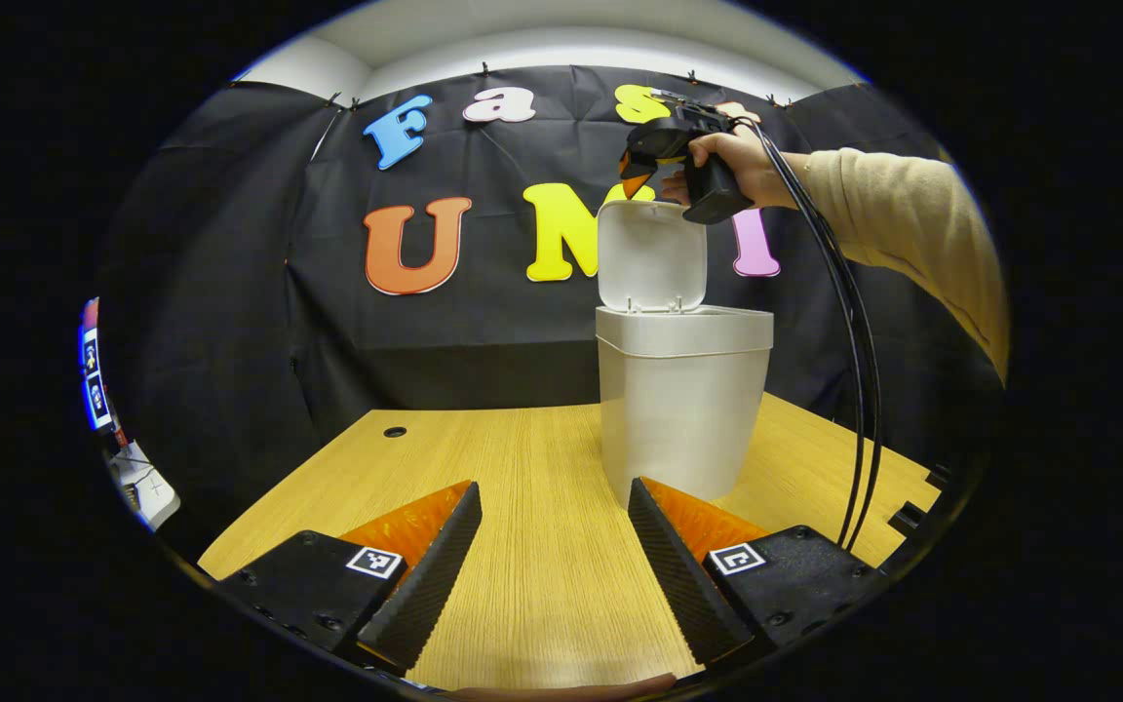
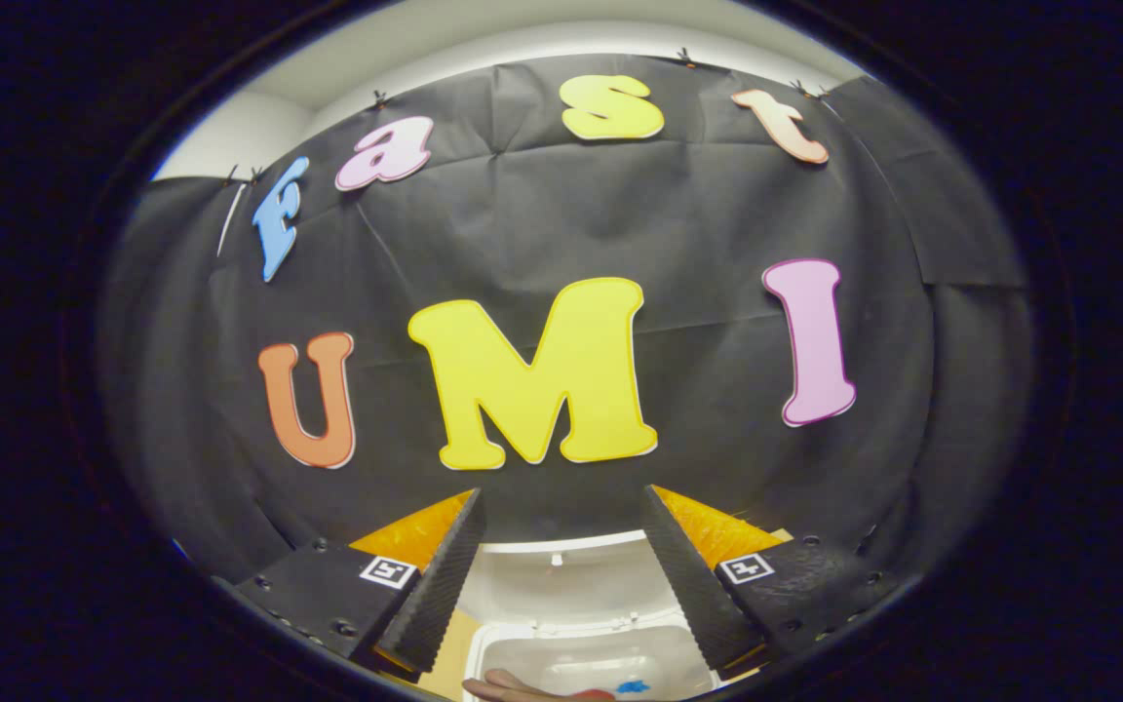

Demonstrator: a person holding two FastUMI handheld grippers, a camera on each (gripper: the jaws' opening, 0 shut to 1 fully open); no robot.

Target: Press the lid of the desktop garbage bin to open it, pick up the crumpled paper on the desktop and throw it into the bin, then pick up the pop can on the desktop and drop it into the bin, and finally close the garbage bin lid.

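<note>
The white desktop bin (image 1: pixel 683 409) stands on the wooden table (image 1: pixel 522 546), its lid (image 1: pixel 652 255) swung up and upright. My right gripper (image 1: pixel 636 185), held by a hand in a beige sleeve, hovers just above the lid's top edge, pointing down. In the right gripper view, my right gripper (image 2: pixel 563 494) is open with nothing between its fingers, looking down past the raised lid (image 2: pixel 561 585) into the bin's mouth (image 2: pixel 571 663), where a small blue bit (image 2: pixel 634 686) shows. My left gripper (image 1: pixel 555 487) is open and empty, low over the table in front of the bin.
Black cables (image 1: pixel 856 390) hang from the right gripper down past the bin's right side. A small round hole (image 1: pixel 395 431) sits in the table at the far left. The black cloth wall closes the back. Clutter and a screen (image 1: pixel 96 375) lie off the left edge.
</note>
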